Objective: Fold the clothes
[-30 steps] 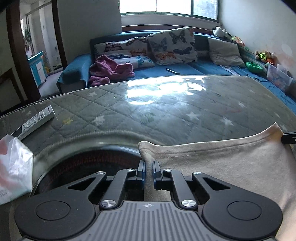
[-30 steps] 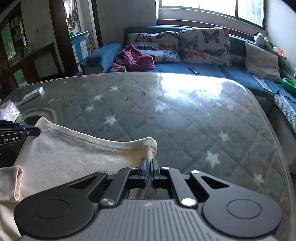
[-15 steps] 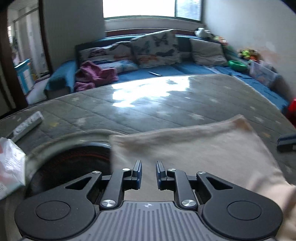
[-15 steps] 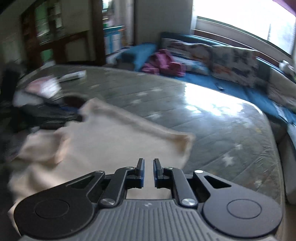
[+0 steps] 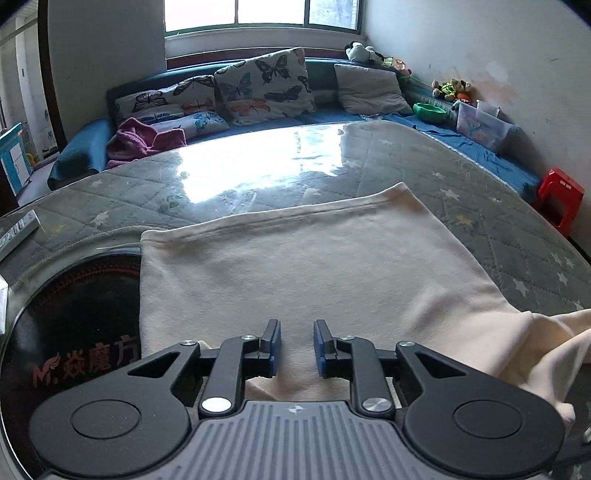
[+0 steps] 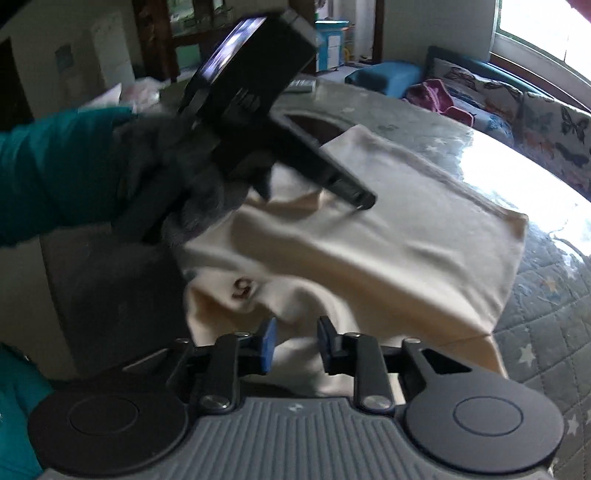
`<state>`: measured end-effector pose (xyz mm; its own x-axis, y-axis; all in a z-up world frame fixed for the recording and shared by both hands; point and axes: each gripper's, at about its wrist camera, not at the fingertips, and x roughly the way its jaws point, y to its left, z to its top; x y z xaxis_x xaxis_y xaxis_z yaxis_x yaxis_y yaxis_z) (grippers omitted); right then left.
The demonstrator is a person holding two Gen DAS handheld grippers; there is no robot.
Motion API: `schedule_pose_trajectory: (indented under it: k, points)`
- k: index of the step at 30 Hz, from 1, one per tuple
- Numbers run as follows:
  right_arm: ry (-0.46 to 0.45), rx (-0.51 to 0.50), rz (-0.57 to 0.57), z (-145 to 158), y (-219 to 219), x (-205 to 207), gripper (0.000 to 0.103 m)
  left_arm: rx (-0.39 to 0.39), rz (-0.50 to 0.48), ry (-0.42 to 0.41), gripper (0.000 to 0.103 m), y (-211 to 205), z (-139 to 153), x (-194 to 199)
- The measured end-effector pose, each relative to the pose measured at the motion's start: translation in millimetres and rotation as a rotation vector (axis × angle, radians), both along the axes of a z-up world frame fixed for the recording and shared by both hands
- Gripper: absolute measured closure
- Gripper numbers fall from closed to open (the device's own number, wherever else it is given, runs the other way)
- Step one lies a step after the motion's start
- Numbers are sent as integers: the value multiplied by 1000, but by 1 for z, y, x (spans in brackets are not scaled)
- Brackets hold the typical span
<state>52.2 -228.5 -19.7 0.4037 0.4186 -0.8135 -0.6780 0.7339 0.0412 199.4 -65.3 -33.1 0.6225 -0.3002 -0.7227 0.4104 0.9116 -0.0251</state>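
Garment (image 5: 314, 273): cream knit, flat rectangle | quilted starred table (image 5: 480, 206) | left gripper (image 5: 296, 349), right gripper (image 6: 294, 345): spread, empty

You are facing a window (image 5: 258, 16) at the top of the left wrist view, bright with daylight that glares off the glass-topped worktop (image 5: 258, 166) in the middle of the frame. Under the window runs a blue sofa (image 5: 81, 151) with butterfly cushions (image 5: 266, 85), a grey cushion (image 5: 369, 90) and a purple blanket (image 5: 144, 140). At upper right you see a white, stained wall (image 5: 498, 55), soft toys (image 5: 450, 88), a green bowl (image 5: 430, 110) and a clear plastic box (image 5: 480, 127). A red stool (image 5: 559, 199) stands at the right edge. In the right wrist view, dark wooden shelves (image 6: 177, 33) fill the upper left.
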Motion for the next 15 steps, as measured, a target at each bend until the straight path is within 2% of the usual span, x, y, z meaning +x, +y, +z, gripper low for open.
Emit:
schedule_pose_trajectory:
  k: [5,8,9,15]
  points:
    - [-34,-60,-17,-14,7,-13,78,2,2,-5,76,1,-1,-1]
    - [-33,-45,-35,-12,3,-16,97,3,7,-9,72,2,-2,-2]
    - [-29,-30,-45,-11,-1,-17,99,2,9,-10,71,3,-2,-3]
    - [-10,-27,-25,-2,-11,-34,101,-10,24,-9,64,7,-3,-2]
